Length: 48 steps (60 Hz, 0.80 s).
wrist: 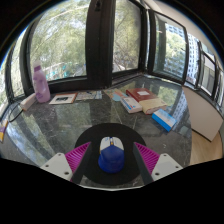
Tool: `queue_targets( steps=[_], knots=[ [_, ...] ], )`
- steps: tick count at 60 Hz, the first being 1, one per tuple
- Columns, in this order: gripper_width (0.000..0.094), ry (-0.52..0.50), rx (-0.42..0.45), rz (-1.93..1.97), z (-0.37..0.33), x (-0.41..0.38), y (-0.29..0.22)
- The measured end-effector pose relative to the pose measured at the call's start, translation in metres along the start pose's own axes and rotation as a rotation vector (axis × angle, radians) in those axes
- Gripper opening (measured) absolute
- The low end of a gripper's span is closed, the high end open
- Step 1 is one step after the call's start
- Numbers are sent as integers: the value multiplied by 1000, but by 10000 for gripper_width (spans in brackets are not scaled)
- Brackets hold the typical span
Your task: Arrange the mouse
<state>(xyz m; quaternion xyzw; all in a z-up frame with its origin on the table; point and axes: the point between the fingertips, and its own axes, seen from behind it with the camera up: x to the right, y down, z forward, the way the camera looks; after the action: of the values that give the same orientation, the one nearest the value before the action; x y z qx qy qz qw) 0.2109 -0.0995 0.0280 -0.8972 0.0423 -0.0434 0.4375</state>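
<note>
A blue and white mouse (111, 155) lies on a round black mouse mat (112, 134) on the glass table. It stands between my fingers with a gap at each side, the left pad (80, 156) and the right pad (146, 156) both apart from it. My gripper (112, 160) is open around the mouse, low over the mat.
A pink bottle (41, 84) stands at the far left of the table. Books and papers (140, 98) lie beyond the mat to the right, with a blue box (165, 121) nearer. A paper (62, 98) lies beside the bottle. Large windows stand behind the table.
</note>
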Motion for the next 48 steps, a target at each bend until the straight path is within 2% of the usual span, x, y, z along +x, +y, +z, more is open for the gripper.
queue_targets(
  steps=[16, 27, 48],
  knots=[
    [853, 49, 103, -28, -122, -7, -18],
    [853, 79, 121, -34, -194, -15, -4],
    [852, 73, 165, -66, -248, -36, 6]
  ],
)
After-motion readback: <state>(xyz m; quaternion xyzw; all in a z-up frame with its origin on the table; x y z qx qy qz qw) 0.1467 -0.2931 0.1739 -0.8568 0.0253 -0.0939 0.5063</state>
